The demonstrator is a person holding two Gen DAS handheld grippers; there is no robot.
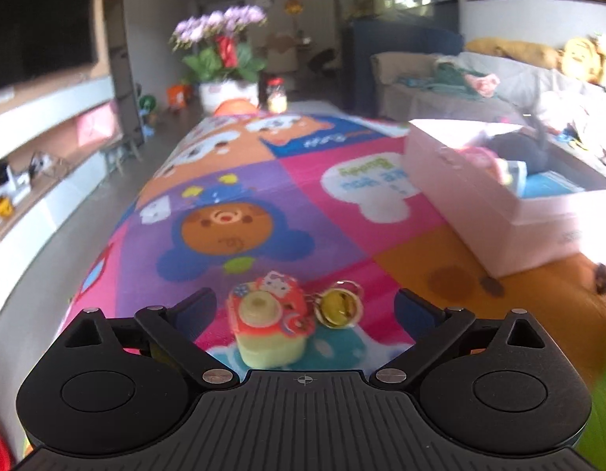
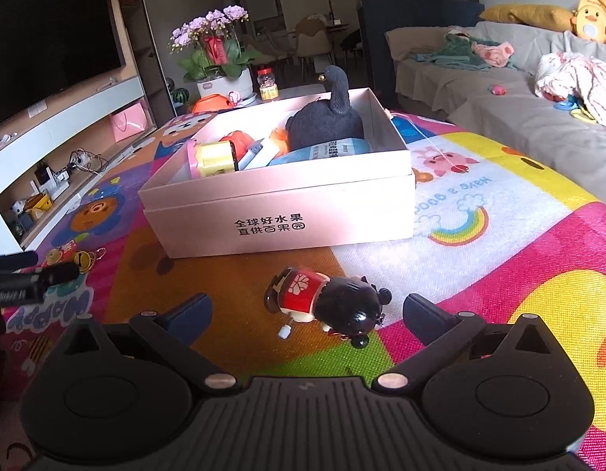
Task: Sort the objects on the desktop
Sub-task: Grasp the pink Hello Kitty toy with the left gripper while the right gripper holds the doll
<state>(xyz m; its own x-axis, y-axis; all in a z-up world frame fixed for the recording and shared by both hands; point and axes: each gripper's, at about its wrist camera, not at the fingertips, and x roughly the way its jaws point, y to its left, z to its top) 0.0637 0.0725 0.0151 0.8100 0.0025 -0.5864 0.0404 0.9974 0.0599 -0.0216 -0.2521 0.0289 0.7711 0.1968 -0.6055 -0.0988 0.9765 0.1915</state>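
A red and pale green toy camera [image 1: 269, 320] with a gold bell [image 1: 336, 306] on a ring lies on the colourful mat, between the fingers of my open left gripper [image 1: 304, 310]. A wind-up doll in red with a black head [image 2: 328, 304] lies on its side between the fingers of my open right gripper [image 2: 306, 316]. The pink box [image 2: 279, 200] stands just beyond the doll and holds a grey plush, a yellow and pink tin and other items. The box also shows in the left wrist view [image 1: 495, 196] at the right. The left gripper [image 2: 24, 280] shows at the left of the right wrist view.
A potted orchid [image 2: 216, 55], a jar [image 2: 268, 84] and an orange item [image 2: 210, 104] stand at the mat's far end. A sofa [image 2: 519, 90] with clothes and toys runs along the right. A TV unit [image 2: 63, 117] is on the left.
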